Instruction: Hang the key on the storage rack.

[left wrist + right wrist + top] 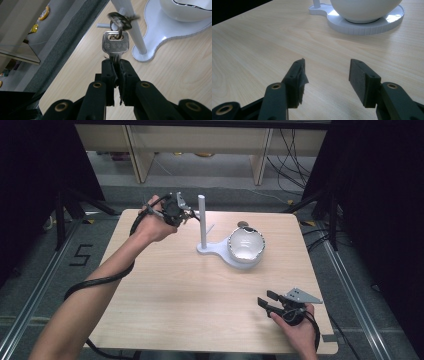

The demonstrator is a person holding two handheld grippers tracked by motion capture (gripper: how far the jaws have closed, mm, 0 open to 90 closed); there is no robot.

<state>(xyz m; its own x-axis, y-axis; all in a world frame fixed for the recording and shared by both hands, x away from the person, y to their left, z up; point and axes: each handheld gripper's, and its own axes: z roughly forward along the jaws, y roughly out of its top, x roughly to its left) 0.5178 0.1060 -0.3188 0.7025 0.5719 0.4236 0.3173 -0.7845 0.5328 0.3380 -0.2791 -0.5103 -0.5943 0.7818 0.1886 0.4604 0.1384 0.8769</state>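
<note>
A small silver key (115, 45) on a dangling ring (120, 20), light, stiff and slick, is pinched by its blade in the left tool (116, 65), upper left of the high view beside the white stand's post (202, 220). The right tool (325, 75) rests wide open, lower right on the bench (165, 290).

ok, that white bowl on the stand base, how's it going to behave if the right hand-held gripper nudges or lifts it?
The white bowl looks glossy and glazed, so probably slippery between pads and breakable. It seems to sit loose on the stand's round base, so a push may slide it off. Its round, narrow-footed shape may rock or tip.
</note>
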